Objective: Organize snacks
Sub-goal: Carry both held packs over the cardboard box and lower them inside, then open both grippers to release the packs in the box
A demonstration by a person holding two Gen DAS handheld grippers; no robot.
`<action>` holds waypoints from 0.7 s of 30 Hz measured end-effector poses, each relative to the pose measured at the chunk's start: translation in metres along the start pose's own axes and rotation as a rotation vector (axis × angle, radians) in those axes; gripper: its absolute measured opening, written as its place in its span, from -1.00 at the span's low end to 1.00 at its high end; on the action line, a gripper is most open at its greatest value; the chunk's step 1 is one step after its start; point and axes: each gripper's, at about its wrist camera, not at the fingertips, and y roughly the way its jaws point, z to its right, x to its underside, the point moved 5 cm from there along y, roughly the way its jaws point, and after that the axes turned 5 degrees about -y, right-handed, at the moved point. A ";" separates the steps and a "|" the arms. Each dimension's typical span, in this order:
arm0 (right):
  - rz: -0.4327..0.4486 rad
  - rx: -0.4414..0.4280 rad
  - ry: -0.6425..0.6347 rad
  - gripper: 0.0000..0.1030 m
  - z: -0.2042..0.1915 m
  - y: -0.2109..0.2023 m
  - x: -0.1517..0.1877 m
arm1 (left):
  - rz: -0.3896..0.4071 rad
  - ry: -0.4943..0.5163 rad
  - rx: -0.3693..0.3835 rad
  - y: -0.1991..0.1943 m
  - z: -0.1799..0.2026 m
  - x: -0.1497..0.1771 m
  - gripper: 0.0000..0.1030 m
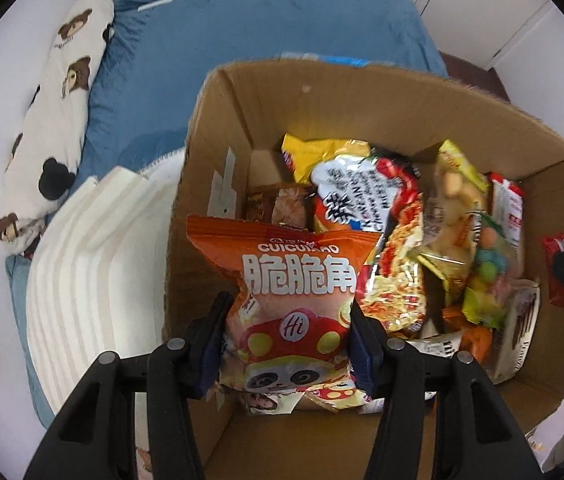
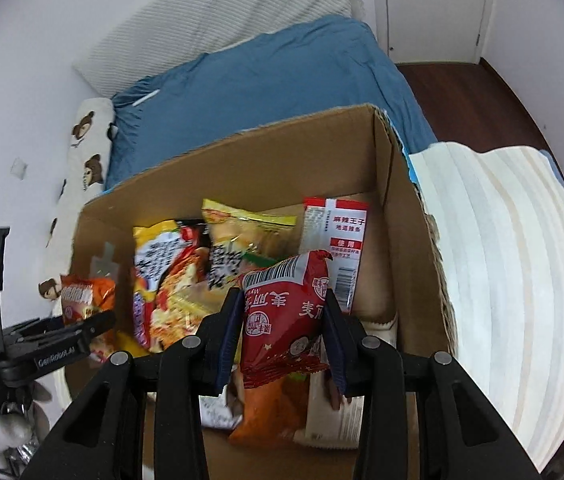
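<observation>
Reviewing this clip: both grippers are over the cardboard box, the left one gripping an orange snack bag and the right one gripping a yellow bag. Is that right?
Not quite. The right gripper grips a red snack bag, not a yellow one, as the right wrist view shows. The rest holds: the left gripper grips the orange snack bag, both over the cardboard box.

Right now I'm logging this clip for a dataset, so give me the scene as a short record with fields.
setting: cardboard box on a bed with a blue cover
left gripper: shut on the orange snack bag, held over the box
right gripper: shut on the red snack bag, held over the box
box contents: many packets, among them a noodle pack and a yellow bag
beside box: striped white cloth, bear-print pillow
</observation>
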 end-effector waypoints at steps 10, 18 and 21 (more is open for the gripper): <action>-0.068 0.040 -0.035 0.93 -0.011 0.025 -0.003 | -0.005 -0.016 0.047 0.000 0.002 0.001 0.80; -0.077 0.083 -0.103 0.93 -0.026 0.013 0.009 | 0.040 -0.017 0.039 -0.020 0.012 0.009 0.80; -0.066 0.090 -0.108 0.94 -0.026 0.005 0.012 | 0.067 -0.025 0.037 -0.030 0.014 0.015 0.80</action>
